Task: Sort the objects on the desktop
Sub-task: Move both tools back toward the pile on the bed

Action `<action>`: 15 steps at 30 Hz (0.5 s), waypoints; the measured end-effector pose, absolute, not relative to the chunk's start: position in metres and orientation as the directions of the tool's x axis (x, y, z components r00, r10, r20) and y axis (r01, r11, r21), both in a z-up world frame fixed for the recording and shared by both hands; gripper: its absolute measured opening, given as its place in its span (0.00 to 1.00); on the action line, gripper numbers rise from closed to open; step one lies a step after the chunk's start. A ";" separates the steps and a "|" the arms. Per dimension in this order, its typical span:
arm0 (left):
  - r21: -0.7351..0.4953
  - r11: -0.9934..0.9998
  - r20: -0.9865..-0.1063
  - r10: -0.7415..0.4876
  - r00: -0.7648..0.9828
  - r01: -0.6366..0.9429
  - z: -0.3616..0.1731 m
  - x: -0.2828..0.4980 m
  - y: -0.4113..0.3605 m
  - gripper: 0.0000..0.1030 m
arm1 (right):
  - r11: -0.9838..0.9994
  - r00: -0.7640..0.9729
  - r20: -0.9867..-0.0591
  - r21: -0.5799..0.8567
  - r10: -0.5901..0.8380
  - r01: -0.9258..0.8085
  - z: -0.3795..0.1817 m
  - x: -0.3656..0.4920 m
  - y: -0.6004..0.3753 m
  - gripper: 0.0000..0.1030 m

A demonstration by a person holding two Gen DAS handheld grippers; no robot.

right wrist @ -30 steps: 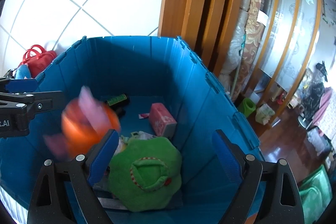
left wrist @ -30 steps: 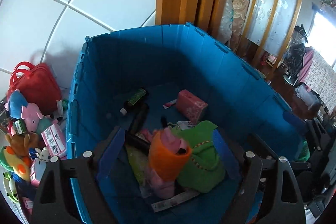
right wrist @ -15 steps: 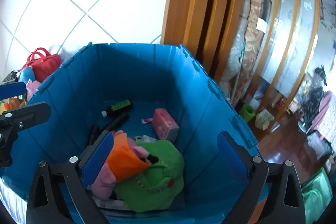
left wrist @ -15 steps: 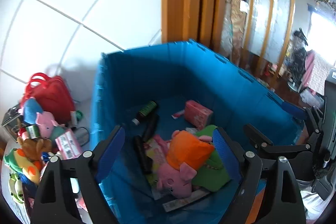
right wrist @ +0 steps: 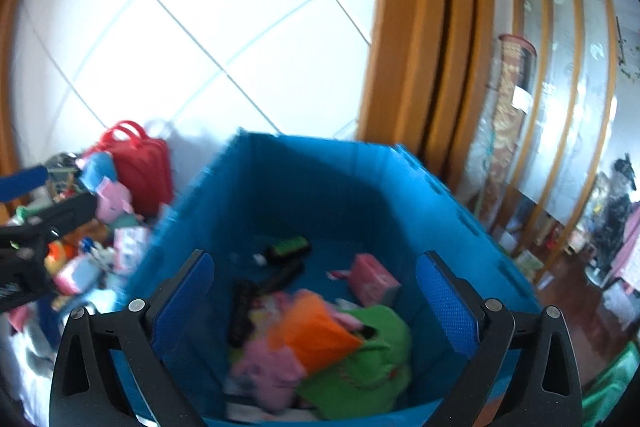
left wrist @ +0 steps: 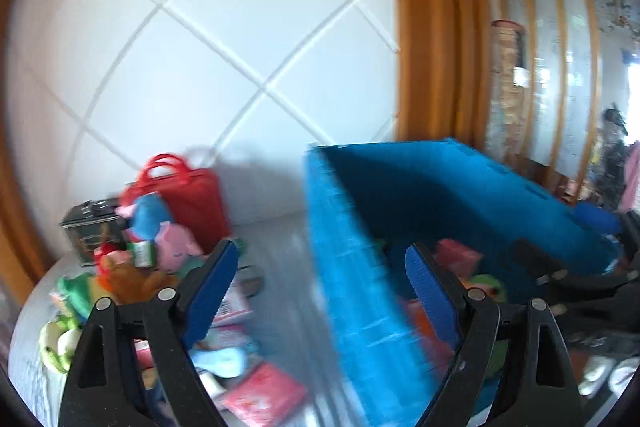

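A blue bin (right wrist: 384, 187) holds a pink pig plush in an orange dress (right wrist: 304, 339), a green plush (right wrist: 368, 355), a pink box (right wrist: 374, 281) and dark bottles (right wrist: 288, 247). My right gripper (right wrist: 314, 301) is open and empty above the bin. My left gripper (left wrist: 322, 287) is open and empty, over the bin's left wall (left wrist: 348, 267). A pile of toys (left wrist: 148, 255) lies on the table left of the bin, with a pink pig plush (left wrist: 176, 239) and a brown plush (left wrist: 132, 277). The view is blurred.
A red bag (left wrist: 188, 195) and a dark tin (left wrist: 94, 231) stand at the back left against the white tiled wall. Pink packets (left wrist: 264, 391) lie near the front. Wooden door frames (right wrist: 420, 47) rise behind the bin.
The pig plush in the orange dress dropped from my left gripper into the bin. My left gripper has swung left, off the bin toward the toy pile. My right gripper drew back slightly.
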State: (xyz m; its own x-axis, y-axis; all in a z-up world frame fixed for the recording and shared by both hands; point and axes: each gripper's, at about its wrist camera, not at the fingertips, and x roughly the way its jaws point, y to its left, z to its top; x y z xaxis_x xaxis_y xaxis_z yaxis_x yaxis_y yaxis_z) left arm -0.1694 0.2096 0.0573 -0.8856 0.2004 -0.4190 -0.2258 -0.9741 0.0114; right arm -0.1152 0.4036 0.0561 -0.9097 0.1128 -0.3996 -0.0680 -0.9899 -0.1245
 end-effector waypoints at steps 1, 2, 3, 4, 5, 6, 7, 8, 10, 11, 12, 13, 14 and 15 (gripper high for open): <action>0.014 -0.980 -0.434 0.174 -0.884 -0.200 0.054 -0.171 0.196 0.84 | -0.990 -0.920 -0.378 -0.125 0.101 -0.057 0.057 -0.113 0.395 1.00; 0.016 -0.985 -0.448 0.148 -0.882 -0.173 0.050 -0.172 0.182 0.84 | -0.990 -0.930 -0.355 -0.133 0.096 -0.051 0.058 -0.110 0.384 1.00; 0.017 -0.992 -0.455 0.105 -0.884 -0.127 0.045 -0.171 0.165 0.84 | -0.989 -0.940 -0.329 -0.143 0.094 -0.049 0.059 -0.108 0.370 1.00; 0.019 -0.997 -0.454 0.061 -0.889 -0.078 0.041 -0.169 0.150 0.84 | -0.988 -0.946 -0.311 -0.149 0.088 -0.042 0.060 -0.106 0.359 1.00; 0.025 -0.999 -0.451 0.009 -0.892 -0.023 0.037 -0.166 0.131 0.84 | -0.988 -0.953 -0.296 -0.150 0.068 -0.024 0.061 -0.104 0.346 1.00; 0.024 -1.000 -0.459 -0.016 -0.888 0.006 0.032 -0.166 0.117 0.84 | -0.990 -0.956 -0.291 -0.144 0.037 0.005 0.060 -0.104 0.333 1.00; 0.019 -1.000 -0.478 -0.023 -0.878 0.015 0.027 -0.167 0.103 0.84 | -0.990 -0.954 -0.300 -0.135 0.008 0.034 0.059 -0.106 0.321 1.00; 0.005 -1.000 -0.502 -0.015 -0.865 0.015 0.021 -0.168 0.087 0.84 | -0.991 -0.949 -0.314 -0.121 -0.022 0.063 0.057 -0.108 0.310 1.00; -0.016 -1.000 -0.546 -0.013 -0.838 0.026 0.007 -0.167 0.056 0.84 | -0.989 -0.938 -0.334 -0.083 -0.090 0.124 0.051 -0.113 0.286 1.00; -0.012 -0.999 -0.560 -0.033 -0.828 0.048 0.000 -0.165 0.038 0.84 | -0.986 -0.933 -0.338 -0.070 -0.120 0.152 0.047 -0.115 0.275 1.00; -0.003 -0.998 -0.572 -0.055 -0.819 0.069 -0.007 -0.163 0.025 0.84 | -0.982 -0.928 -0.341 -0.060 -0.148 0.179 0.043 -0.116 0.262 1.00; 0.007 -0.996 -0.581 -0.074 -0.810 0.085 -0.014 -0.161 0.012 0.84 | -0.979 -0.923 -0.348 -0.054 -0.167 0.197 0.039 -0.118 0.252 1.00; 0.015 -0.995 -0.597 -0.092 -0.797 0.103 -0.022 -0.159 -0.006 0.84 | -0.975 -0.914 -0.360 -0.050 -0.186 0.218 0.034 -0.121 0.240 1.00; 0.018 -0.993 -0.610 -0.101 -0.786 0.114 -0.032 -0.157 -0.018 0.84 | -0.970 -0.902 -0.381 -0.045 -0.202 0.237 0.028 -0.125 0.228 1.00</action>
State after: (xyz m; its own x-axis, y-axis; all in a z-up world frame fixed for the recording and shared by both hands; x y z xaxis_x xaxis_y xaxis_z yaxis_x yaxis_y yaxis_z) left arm -0.1574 -0.0180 -0.0316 -0.7859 -0.1010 -0.6100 0.1139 -0.9933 0.0177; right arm -0.1249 0.2277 0.0276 -0.9022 -0.2025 -0.3808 0.2370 -0.9705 -0.0455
